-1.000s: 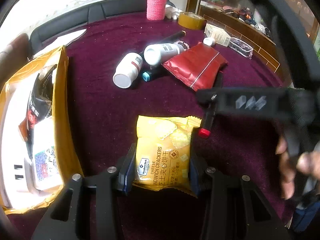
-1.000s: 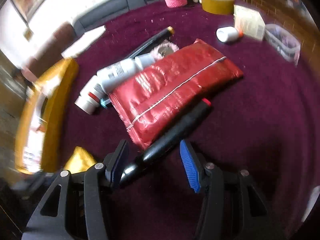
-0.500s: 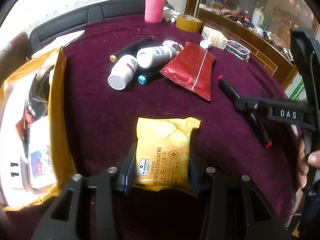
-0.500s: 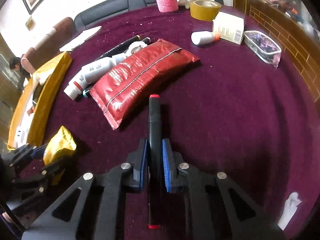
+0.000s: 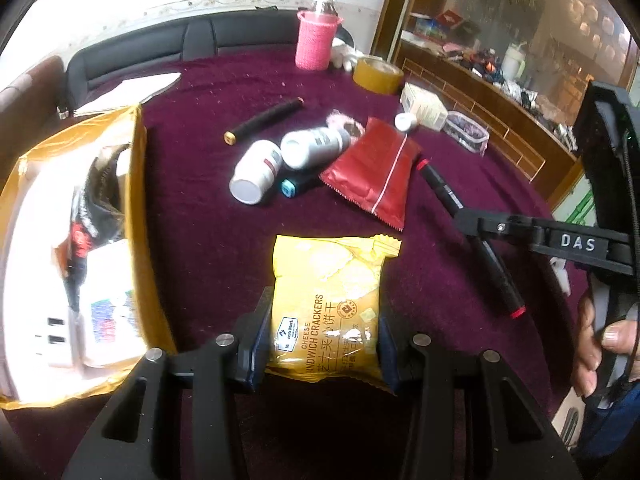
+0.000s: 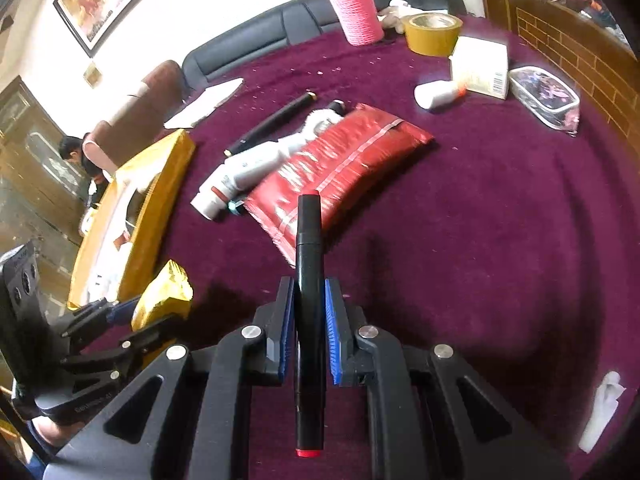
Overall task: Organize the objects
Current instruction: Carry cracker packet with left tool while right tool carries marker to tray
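My left gripper (image 5: pixel 320 344) is shut on a yellow cheese cracker packet (image 5: pixel 328 304) and holds it over the maroon tablecloth, right of an open yellow box (image 5: pixel 136 216) with items inside. My right gripper (image 6: pixel 307 332) is shut on a black marker with red ends (image 6: pixel 308 280), lifted above the cloth. The marker (image 5: pixel 492 264) also shows in the left wrist view, at the right. A red snack pouch (image 6: pixel 340 164), two white bottles (image 5: pixel 260 168), a teal-capped marker (image 5: pixel 290 188) and a black pen (image 5: pixel 260 122) lie mid-table.
At the back stand a pink knitted cup (image 6: pixel 356 12), a tape roll (image 6: pixel 432 32), a white carton (image 6: pixel 480 68), a small white bottle (image 6: pixel 436 94) and a clear pouch (image 6: pixel 544 96). A paper sheet (image 5: pixel 128 92) lies back left. A wooden rail (image 6: pixel 580 52) bounds the right.
My right gripper closed on the black marker and lifted it clear of the red pouch. My left gripper has kept the cracker packet almost still.
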